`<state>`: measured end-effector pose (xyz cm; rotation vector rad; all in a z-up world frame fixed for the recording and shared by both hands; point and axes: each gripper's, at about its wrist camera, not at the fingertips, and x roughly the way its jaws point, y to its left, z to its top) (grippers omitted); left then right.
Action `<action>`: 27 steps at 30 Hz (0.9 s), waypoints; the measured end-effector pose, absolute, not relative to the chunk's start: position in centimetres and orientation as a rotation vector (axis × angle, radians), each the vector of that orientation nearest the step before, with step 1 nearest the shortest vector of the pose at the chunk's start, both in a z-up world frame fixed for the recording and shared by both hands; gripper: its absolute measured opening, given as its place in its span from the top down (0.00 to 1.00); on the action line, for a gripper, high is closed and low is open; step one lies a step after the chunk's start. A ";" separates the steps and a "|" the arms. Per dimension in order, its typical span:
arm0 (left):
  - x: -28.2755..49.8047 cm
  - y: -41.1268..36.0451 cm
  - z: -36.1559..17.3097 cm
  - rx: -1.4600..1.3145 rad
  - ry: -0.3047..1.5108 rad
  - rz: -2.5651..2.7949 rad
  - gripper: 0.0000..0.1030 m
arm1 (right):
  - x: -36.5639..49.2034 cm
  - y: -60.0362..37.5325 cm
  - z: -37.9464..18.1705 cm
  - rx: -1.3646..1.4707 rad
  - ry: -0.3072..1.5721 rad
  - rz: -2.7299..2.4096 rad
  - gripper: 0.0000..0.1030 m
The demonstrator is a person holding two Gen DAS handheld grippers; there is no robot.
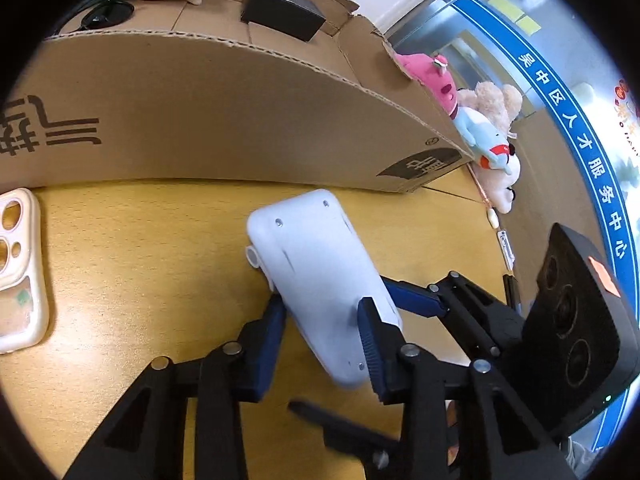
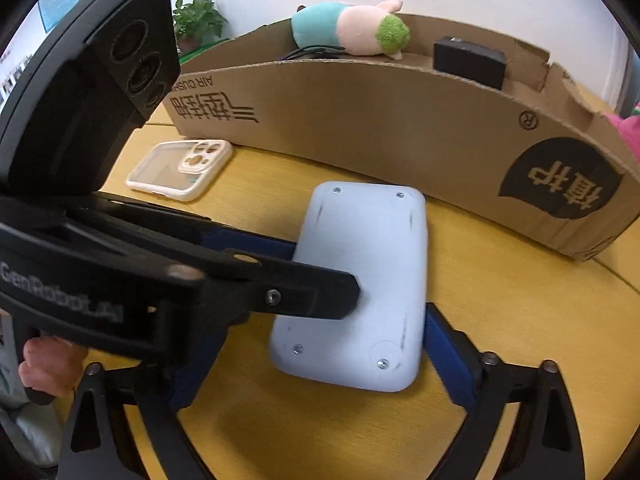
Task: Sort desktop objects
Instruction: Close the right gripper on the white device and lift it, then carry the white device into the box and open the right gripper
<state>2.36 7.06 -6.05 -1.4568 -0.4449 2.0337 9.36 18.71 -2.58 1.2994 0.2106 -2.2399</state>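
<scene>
A white plastic device [image 1: 320, 264] lies back up on the yellow table [image 1: 140, 260], just in front of a cardboard box [image 1: 240, 112]. My left gripper [image 1: 322, 316] is shut on its near part, a blue pad on each side, and the device looks tilted. In the right wrist view the left gripper [image 2: 324, 270] reaches in from the left over the white device [image 2: 372, 248]. My right gripper [image 2: 324, 336] straddles the near end, standing wide. Its right pad sits at the device's edge; the left one is hidden. One of the right gripper's fingers [image 1: 416, 302] shows beside the device.
A cream phone case [image 2: 180, 170] lies left of the device. Inside the cardboard box [image 2: 400, 132] are a plush toy [image 2: 352, 28], a black box [image 2: 468, 60] and sunglasses [image 1: 106, 12]. More plush toys [image 1: 484, 120] sit past the box's right end. A person's hand [image 2: 48, 368] holds the left gripper.
</scene>
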 end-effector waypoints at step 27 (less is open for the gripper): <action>-1.0 6.7 10.5 -1.048 -0.226 2.267 0.71 | 6.4 19.3 11.3 0.928 0.077 -2.539 0.36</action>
